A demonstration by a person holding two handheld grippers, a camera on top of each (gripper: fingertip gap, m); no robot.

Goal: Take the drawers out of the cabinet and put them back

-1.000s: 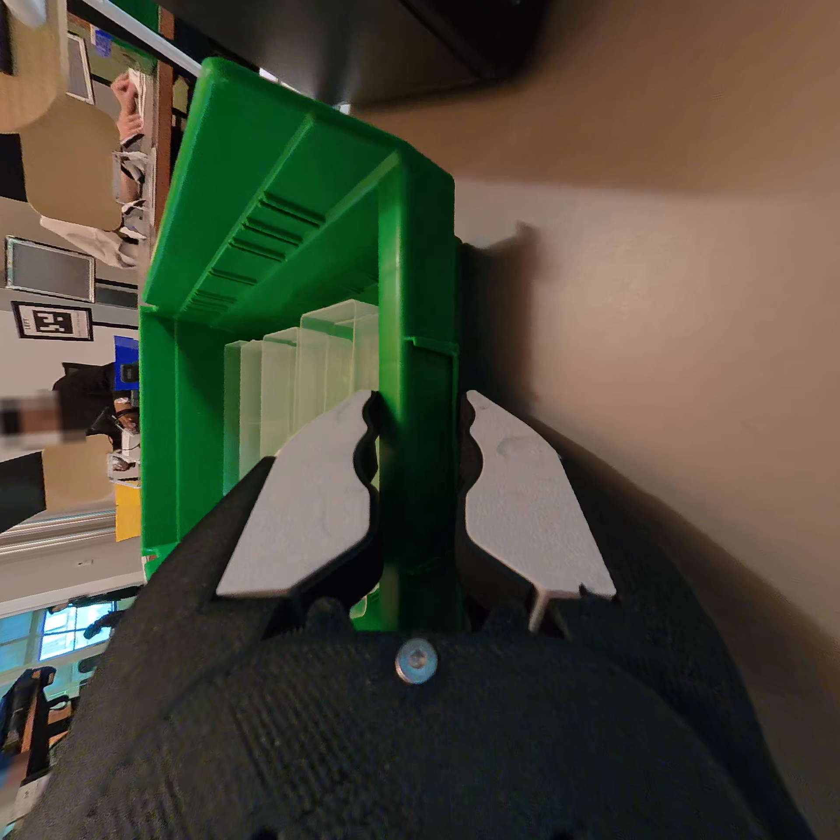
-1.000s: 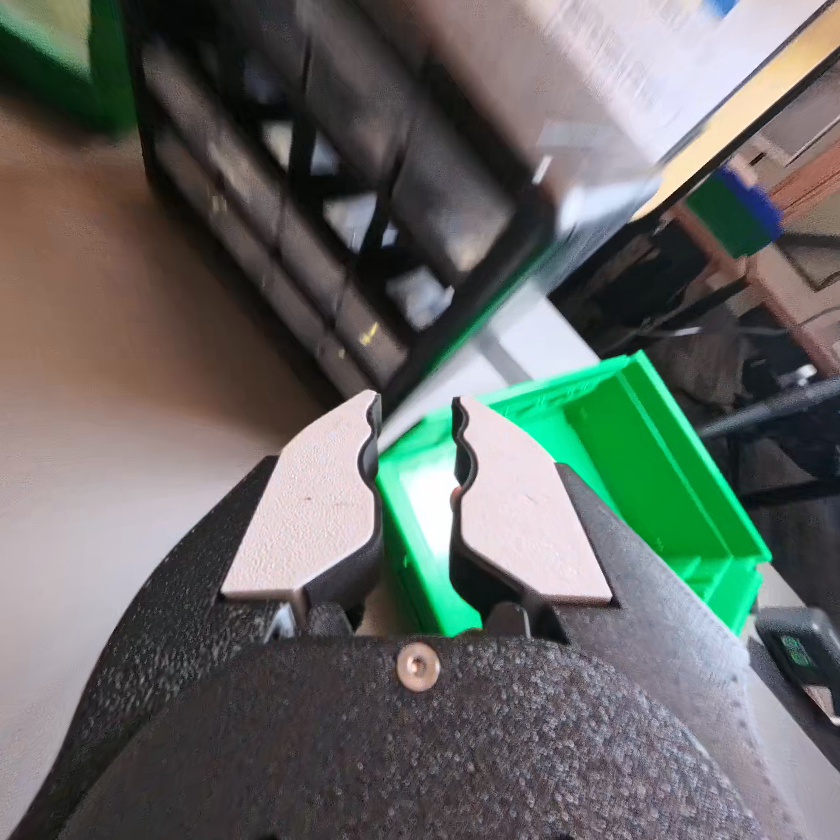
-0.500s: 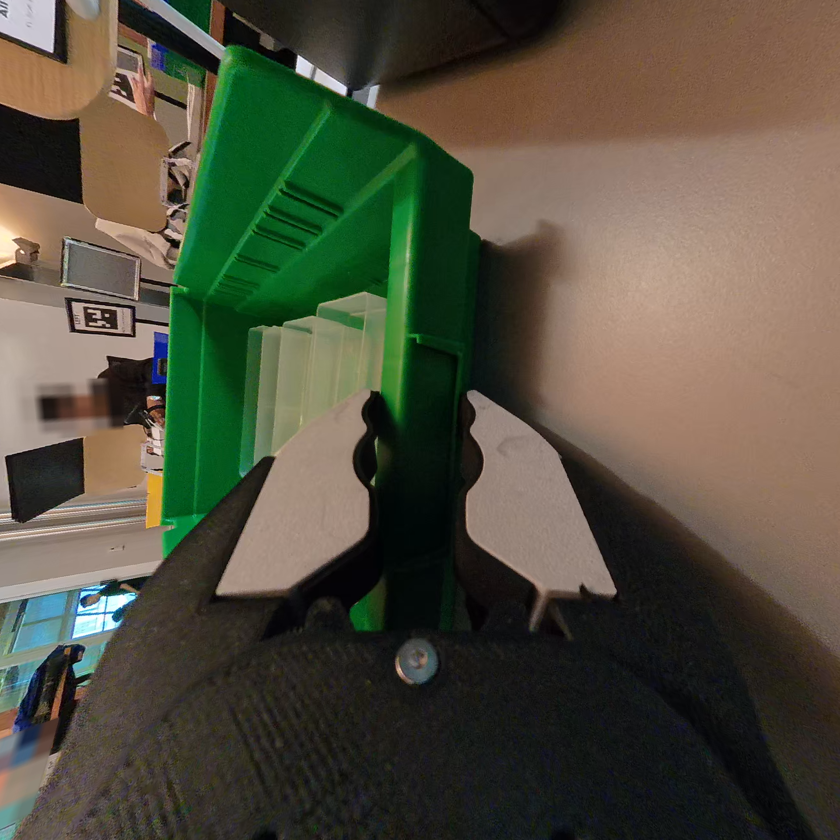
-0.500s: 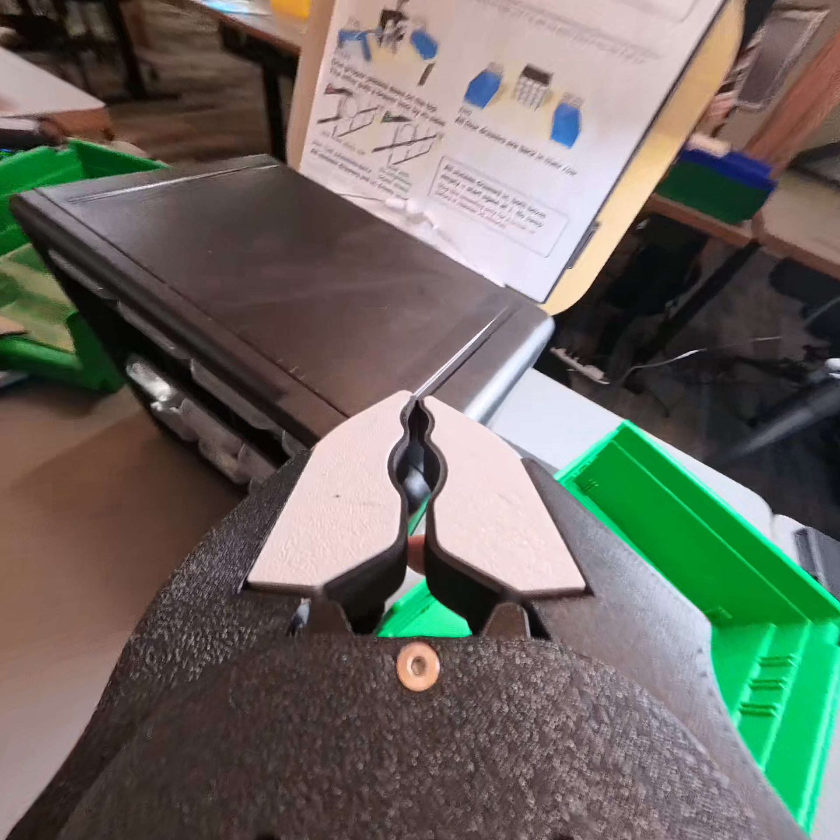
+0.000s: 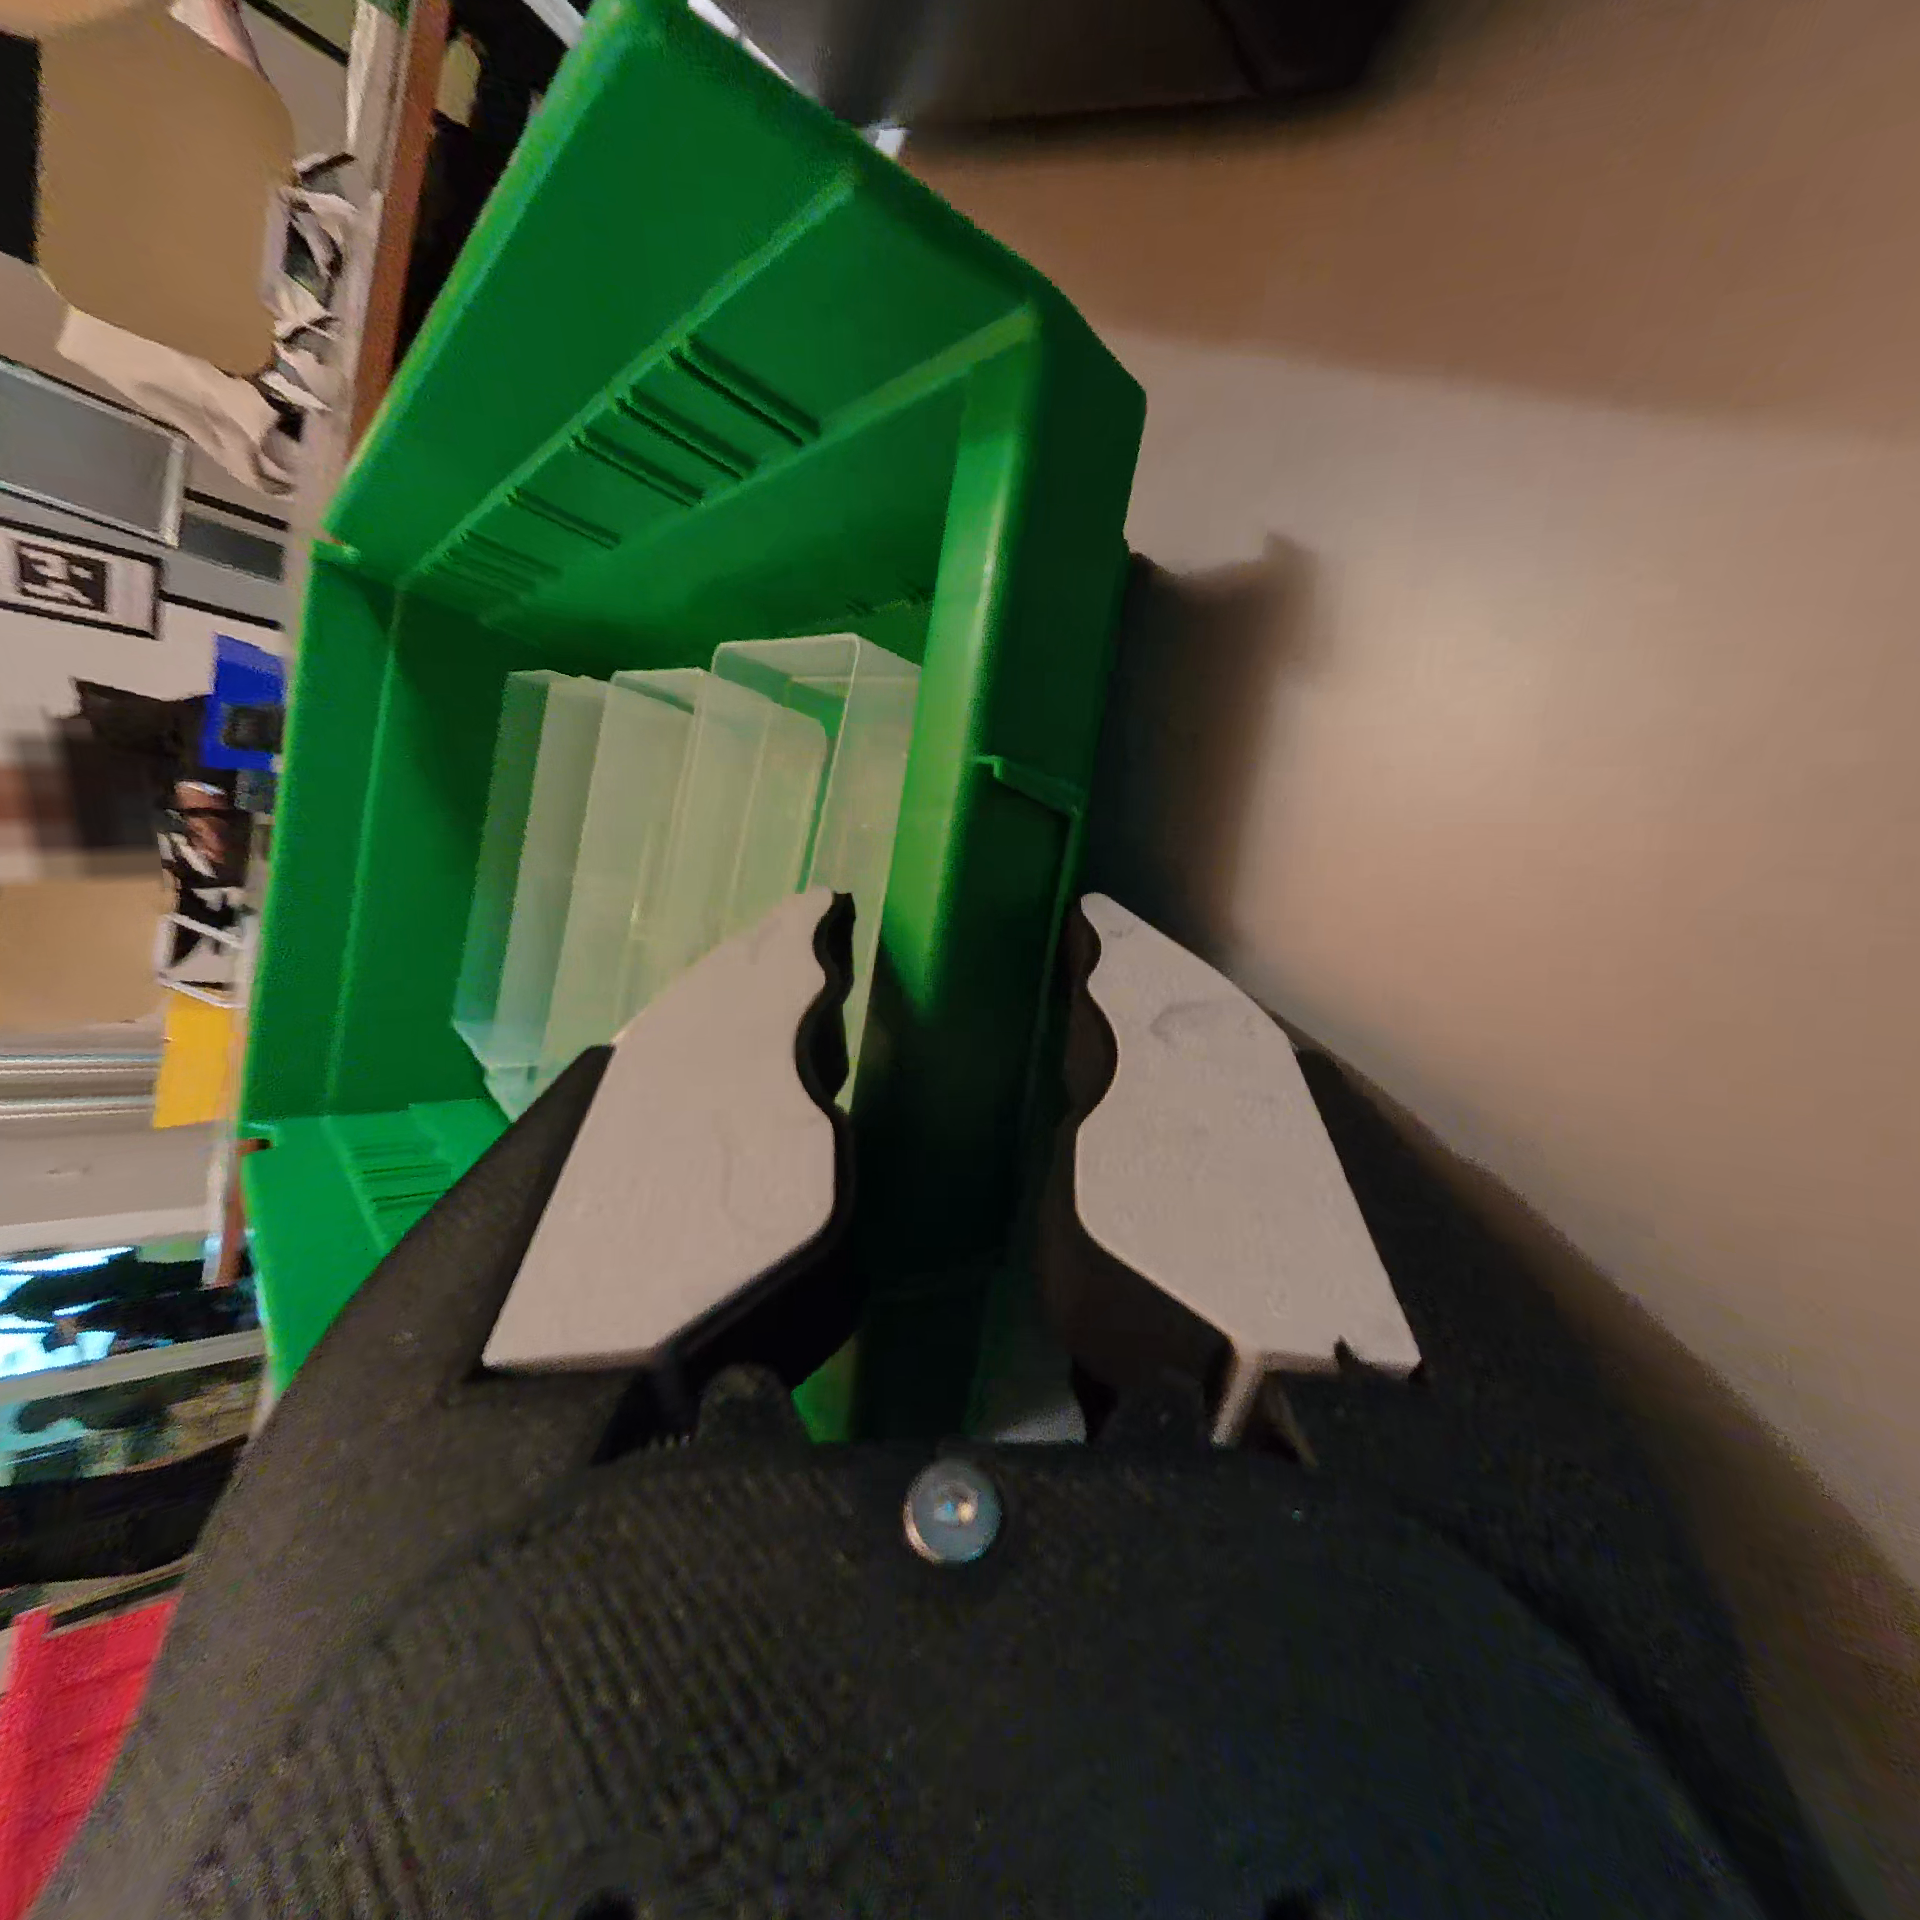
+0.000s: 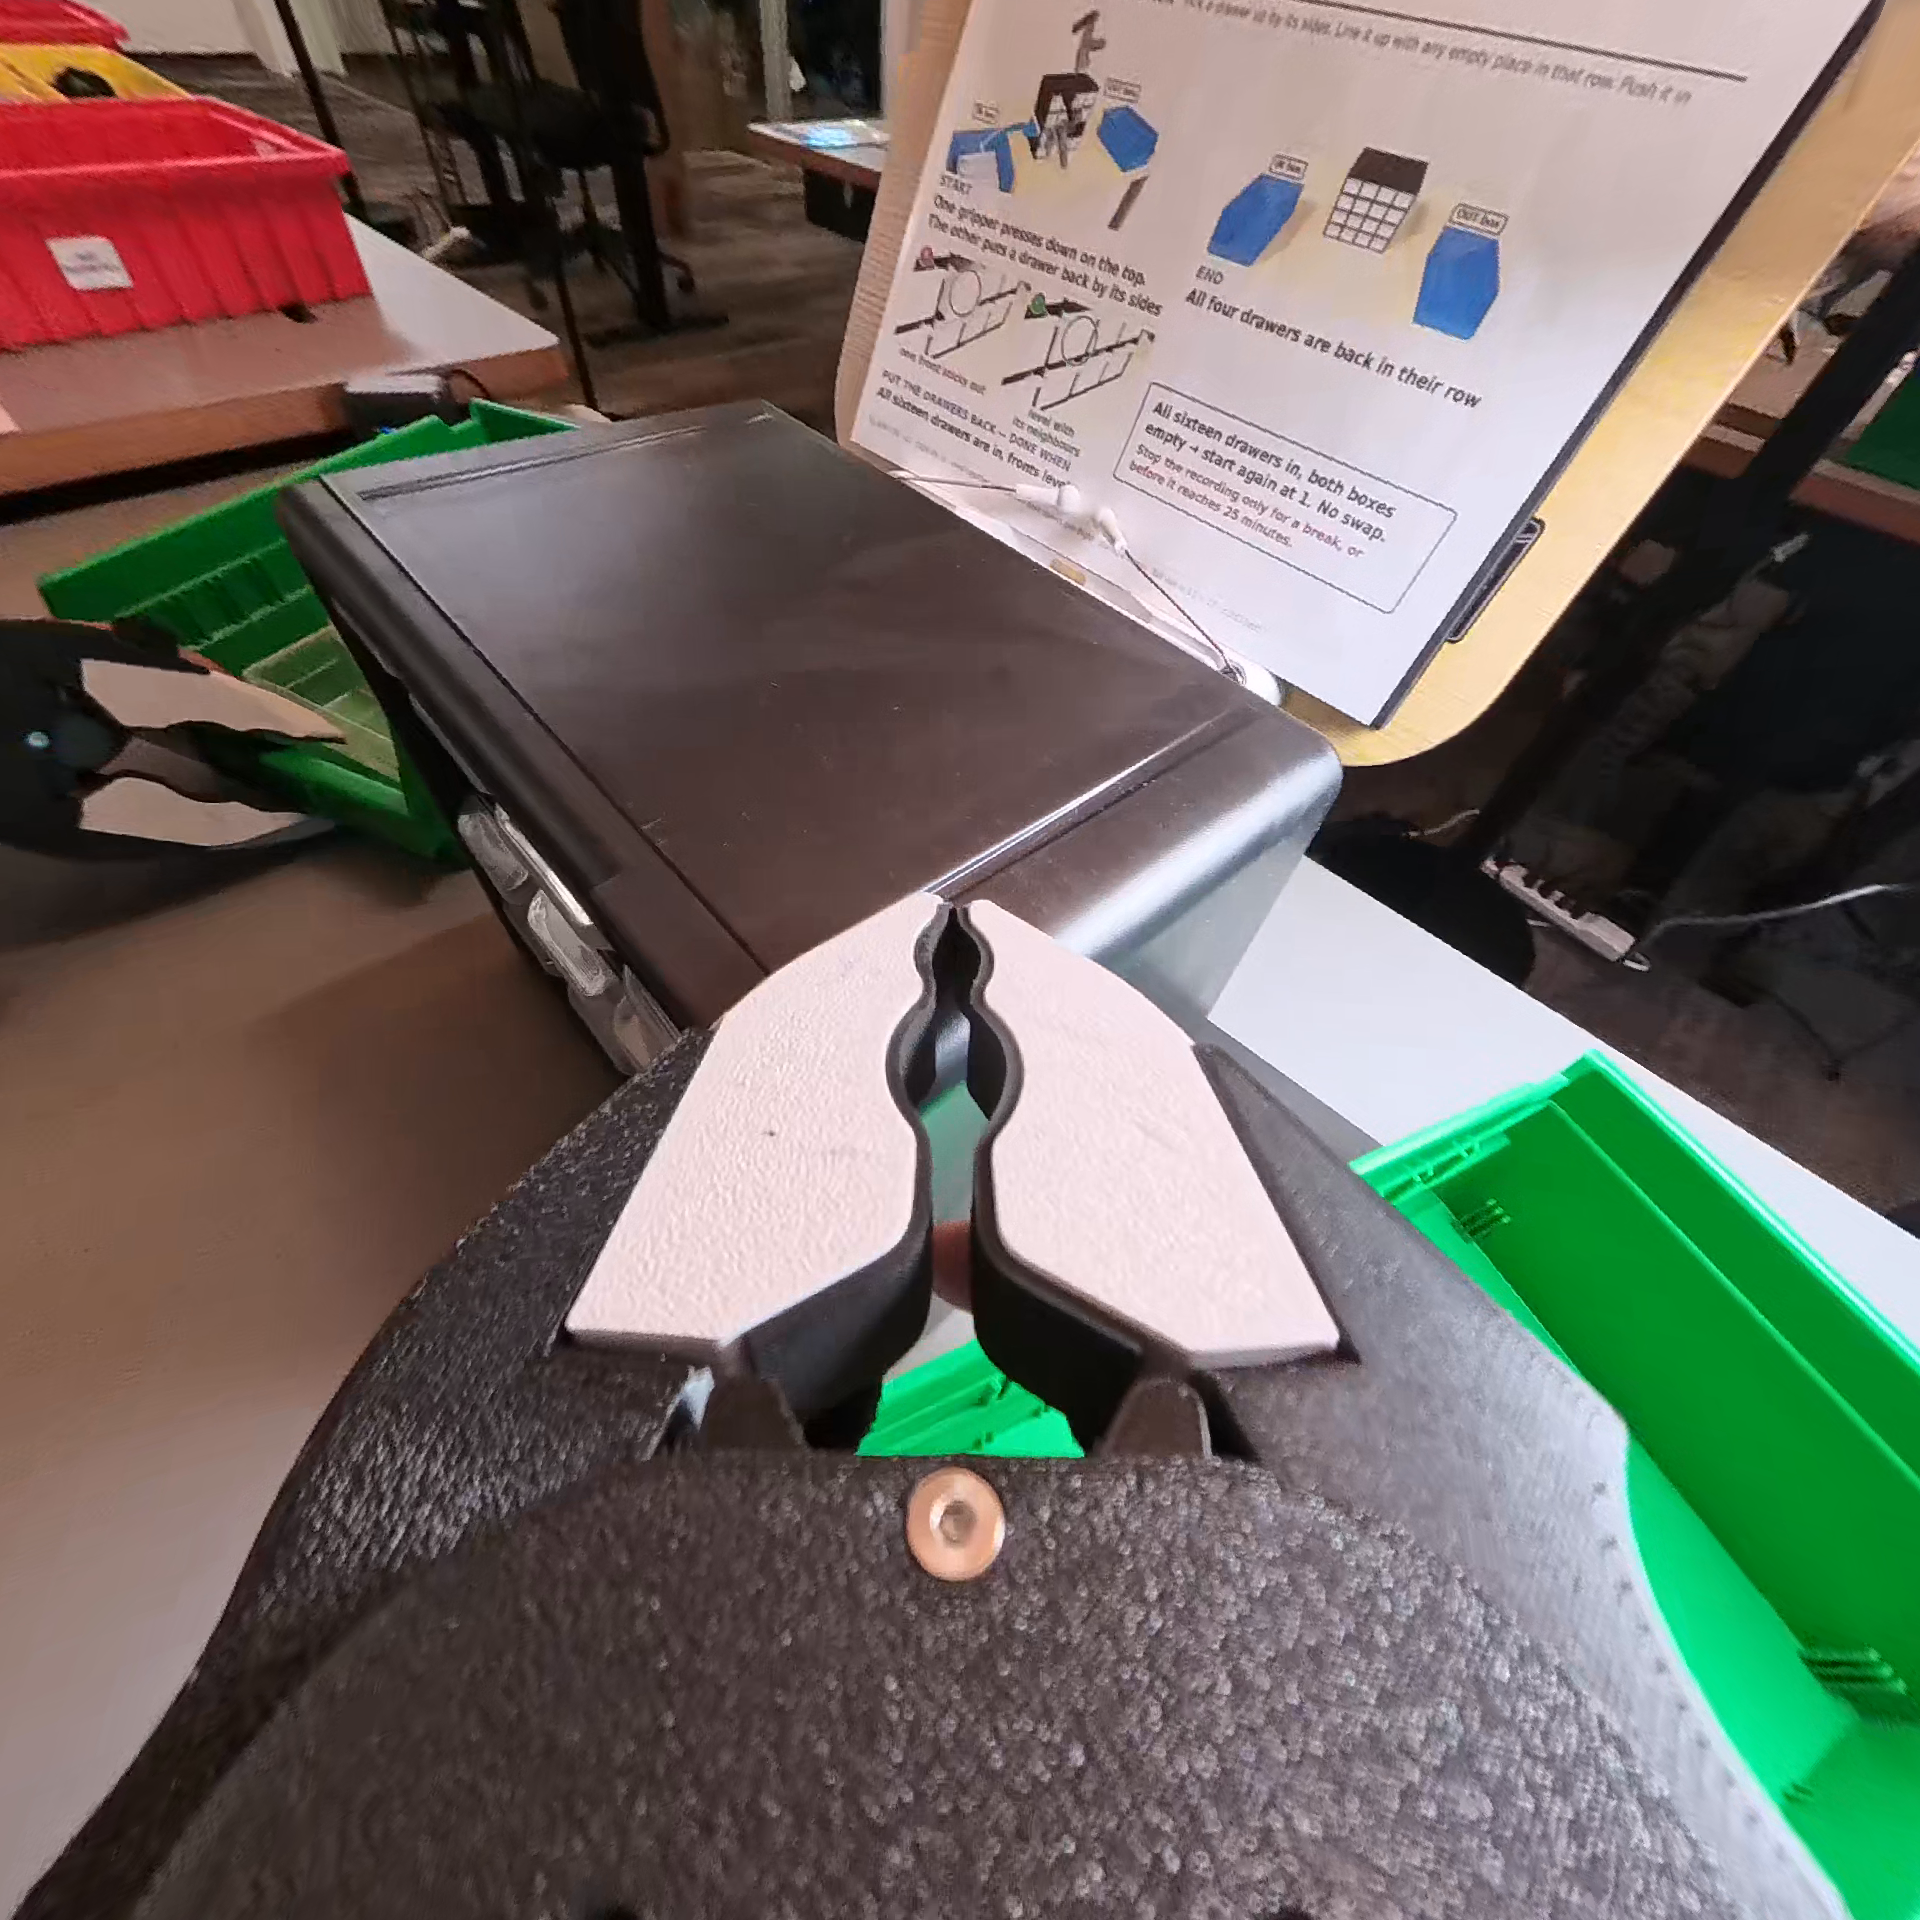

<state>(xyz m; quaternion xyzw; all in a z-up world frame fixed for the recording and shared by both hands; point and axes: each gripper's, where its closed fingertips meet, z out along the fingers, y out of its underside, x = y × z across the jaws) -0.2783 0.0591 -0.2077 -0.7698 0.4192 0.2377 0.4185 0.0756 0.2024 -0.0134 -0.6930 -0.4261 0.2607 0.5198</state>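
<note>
Table [image 5: 1558, 727]: green bin [image 5: 977, 831] wall between left jaws.

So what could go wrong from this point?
The left gripper clamps the wall of the green bin holding loose clear drawers; tilting it could spill them. The right gripper is shut and empty, close to the black cabinet, and could knock it.

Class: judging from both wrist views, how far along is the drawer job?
Done: clear drawers already stand in the left green bin. In hand: the left gripper clamps that bin's wall; the right gripper, shut and empty, hovers above the cabinet. Left: the right bin looks empty, and returning the drawers.
</note>
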